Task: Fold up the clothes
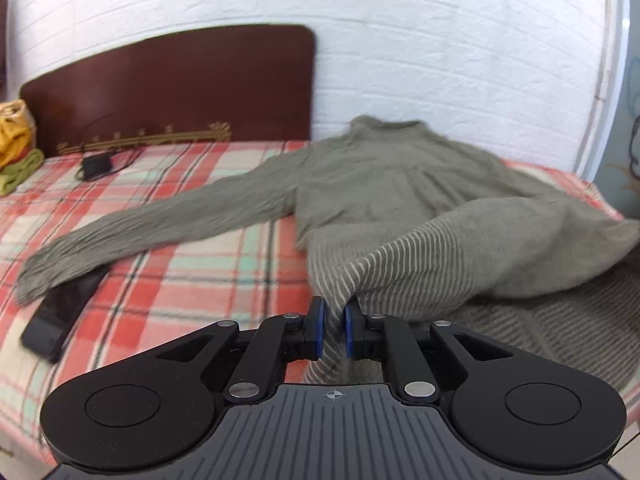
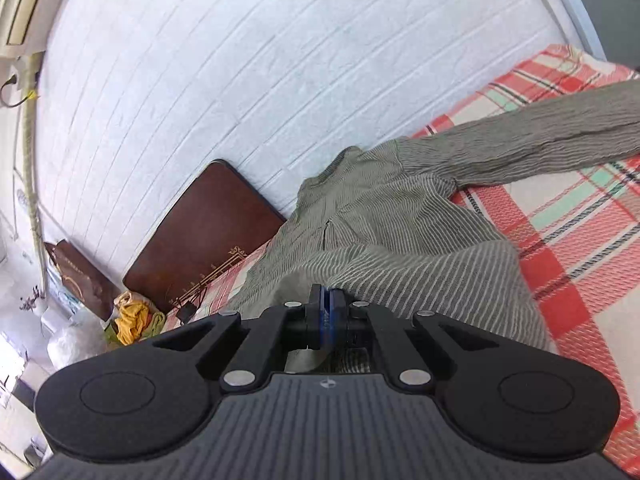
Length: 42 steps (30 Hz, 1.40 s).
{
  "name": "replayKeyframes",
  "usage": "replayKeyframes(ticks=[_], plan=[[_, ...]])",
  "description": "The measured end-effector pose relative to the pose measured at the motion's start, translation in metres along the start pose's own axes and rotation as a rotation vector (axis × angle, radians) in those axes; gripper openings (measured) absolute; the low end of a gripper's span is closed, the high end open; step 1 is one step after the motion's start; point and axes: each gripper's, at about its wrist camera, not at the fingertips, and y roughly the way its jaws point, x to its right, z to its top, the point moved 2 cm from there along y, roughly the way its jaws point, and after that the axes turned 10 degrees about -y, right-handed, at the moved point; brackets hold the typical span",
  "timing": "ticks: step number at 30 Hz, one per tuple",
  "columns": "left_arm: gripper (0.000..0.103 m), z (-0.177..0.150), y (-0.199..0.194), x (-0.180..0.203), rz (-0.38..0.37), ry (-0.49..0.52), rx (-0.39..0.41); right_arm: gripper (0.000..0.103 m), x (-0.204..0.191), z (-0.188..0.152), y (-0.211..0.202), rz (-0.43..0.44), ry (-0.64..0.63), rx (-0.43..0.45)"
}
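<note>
**Inspector:** Left claw point(image 1: 335, 322) first. You have its blue pads point(image 1: 318, 328) drawn close on a pinch of the sweater point(image 1: 400, 184); the striped hem runs straight down between them. The cloth is gripped.

**Operator:** And the other one?

**Inspector:** Your right claw point(image 2: 329, 312) is clamped tight, pads together, with the striped edge of the same sweater point(image 2: 380, 232) caught at the tips. In both views the hem is lifted and turned over, so the paler striped inner face shows just ahead of each claw.

**Operator:** Where does the rest of it lie?

**Inspector:** Beyond your claws, spread on the plaid blanket point(image 1: 180, 280). The collar points toward the white wall point(image 1: 400, 40). In the left view one sleeve point(image 1: 140, 236) stretches out to the left, its cuff resting on a dark flat object point(image 1: 56, 320) which I cannot identify. In the right view a sleeve point(image 2: 540, 144) runs off to the right.

**Operator:** Your count?

**Inspector:** One sweater, two claws, one brown headboard point(image 1: 168, 88), one black charger with cord point(image 1: 96, 166) near it, and one small pile of yellow and green cloth point(image 1: 16, 148) at the bed's far corner.
</note>
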Motion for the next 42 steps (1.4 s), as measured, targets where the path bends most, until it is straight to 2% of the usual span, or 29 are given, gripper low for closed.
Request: replayKeyframes(ticks=[3, 5, 7, 11, 12, 13, 15, 17, 19, 21, 23, 26, 30, 34, 35, 36, 37, 39, 41, 42], plan=[[0.013, -0.012, 0.0, -0.019, 0.005, -0.067, -0.056, 0.002, 0.006, -0.005, -0.007, 0.003, 0.011, 0.009], [0.018, -0.012, 0.007, -0.029, 0.013, -0.129, -0.064, 0.002, 0.01, -0.004, -0.004, 0.001, 0.014, 0.019], [0.035, -0.009, 0.014, -0.038, 0.026, -0.189, -0.058, 0.002, 0.014, 0.0, 0.005, 0.003, 0.018, 0.037], [0.044, 0.001, 0.022, -0.038, 0.049, -0.212, -0.041, 0.003, 0.025, 0.009, 0.041, -0.043, 0.03, 0.043], [0.053, 0.002, 0.019, -0.036, 0.043, -0.198, -0.029, 0.003, 0.026, 0.01, 0.051, -0.057, 0.025, 0.03], [0.065, 0.003, 0.013, -0.032, 0.036, -0.178, -0.008, 0.003, 0.027, 0.01, 0.06, -0.063, 0.022, 0.015], [0.077, 0.004, 0.0, -0.025, 0.044, -0.129, 0.047, 0.003, 0.03, 0.01, 0.079, -0.073, 0.021, -0.019], [0.078, 0.005, -0.014, -0.018, 0.05, -0.07, 0.094, 0.003, 0.034, 0.009, 0.096, -0.088, 0.031, -0.054], [0.078, 0.007, -0.027, -0.011, -0.002, -0.017, 0.101, 0.003, 0.038, 0.009, 0.108, -0.097, 0.048, -0.074], [0.078, 0.005, -0.036, 0.002, -0.098, 0.061, 0.089, 0.003, 0.043, 0.01, 0.116, -0.113, 0.067, -0.089], [0.078, -0.001, -0.039, 0.023, -0.166, 0.182, 0.074, 0.004, 0.046, 0.01, 0.122, -0.121, 0.079, -0.099], [0.078, -0.015, -0.026, 0.056, -0.2, 0.377, 0.043, 0.005, 0.046, 0.009, 0.121, -0.114, 0.075, -0.105], [0.078, -0.032, 0.0, 0.09, -0.226, 0.557, -0.005, 0.006, 0.045, 0.012, 0.112, -0.115, 0.078, -0.09], [0.078, -0.046, 0.017, 0.111, -0.208, 0.729, -0.007, 0.012, 0.046, 0.014, 0.106, -0.12, 0.075, -0.084], [0.078, -0.047, 0.021, 0.112, -0.212, 0.758, -0.016, 0.013, 0.047, 0.015, 0.105, -0.12, 0.074, -0.084], [0.064, -0.048, 0.026, 0.112, -0.219, 0.773, -0.039, 0.021, 0.046, 0.015, 0.103, -0.121, 0.07, -0.083], [0.036, -0.046, 0.031, 0.112, -0.223, 0.766, -0.058, 0.031, 0.045, 0.015, 0.102, -0.122, 0.064, -0.084], [0.005, -0.031, 0.04, 0.105, -0.214, 0.652, -0.084, 0.038, 0.038, 0.015, 0.095, -0.123, 0.049, -0.08], [0.005, -0.015, 0.048, 0.097, -0.21, 0.52, -0.105, 0.038, 0.024, 0.015, 0.081, -0.1, 0.007, -0.062], [0.005, -0.001, 0.049, 0.088, -0.225, 0.412, -0.106, 0.038, 0.015, 0.015, 0.072, -0.079, -0.02, -0.047]])
